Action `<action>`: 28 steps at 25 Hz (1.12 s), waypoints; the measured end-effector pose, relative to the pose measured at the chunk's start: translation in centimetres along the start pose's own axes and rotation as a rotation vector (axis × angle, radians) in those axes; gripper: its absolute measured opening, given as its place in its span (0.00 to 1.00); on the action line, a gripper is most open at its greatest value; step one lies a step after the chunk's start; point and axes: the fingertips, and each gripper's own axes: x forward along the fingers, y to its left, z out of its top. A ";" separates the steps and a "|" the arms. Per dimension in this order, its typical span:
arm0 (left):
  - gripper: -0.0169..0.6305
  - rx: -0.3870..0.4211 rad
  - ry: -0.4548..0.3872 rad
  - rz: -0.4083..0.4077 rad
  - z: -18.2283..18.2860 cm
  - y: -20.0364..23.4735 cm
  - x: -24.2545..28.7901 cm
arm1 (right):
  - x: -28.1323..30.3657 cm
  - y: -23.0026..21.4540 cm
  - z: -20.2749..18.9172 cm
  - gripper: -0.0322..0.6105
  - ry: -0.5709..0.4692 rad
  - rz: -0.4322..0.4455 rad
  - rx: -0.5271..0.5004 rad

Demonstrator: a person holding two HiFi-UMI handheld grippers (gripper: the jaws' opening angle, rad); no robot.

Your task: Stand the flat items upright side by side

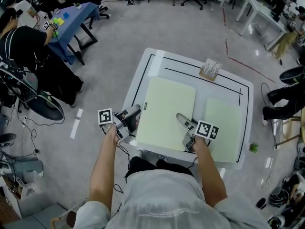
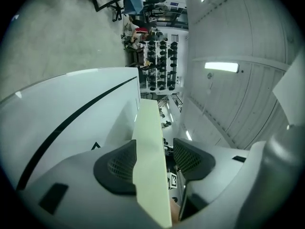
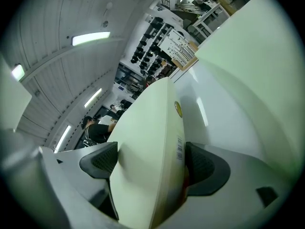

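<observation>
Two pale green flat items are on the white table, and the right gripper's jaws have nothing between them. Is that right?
Not quite. The right gripper is shut on the left-hand pale green item; the right gripper view shows both pads pressing on it. The rest stands: two such items on the white table.

We held both forearms forward; our left tongs [image 1: 136,111] lay level, jaws loose around a board [image 1: 167,111], while our right tongs [image 1: 181,118] tilted down, clamped on it.

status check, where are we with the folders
Right gripper shut on green folder. Left gripper open, jaws astride its other edge, not yet clamped. Second folder lies flat beside it. Nothing in the way.
</observation>
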 end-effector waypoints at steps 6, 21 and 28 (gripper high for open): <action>0.39 0.137 0.058 -0.014 -1.2 -0.3 -0.3 | 0.2 0.3 -0.4 0.74 0.026 0.015 -0.008; 0.63 0.513 0.221 0.333 -2.4 4.6 0.1 | -0.2 1.7 -0.1 0.66 -0.057 0.090 0.002; 0.63 0.509 0.241 0.310 -2.7 4.7 0.3 | 0.4 3.2 0.3 0.63 -0.004 0.233 0.201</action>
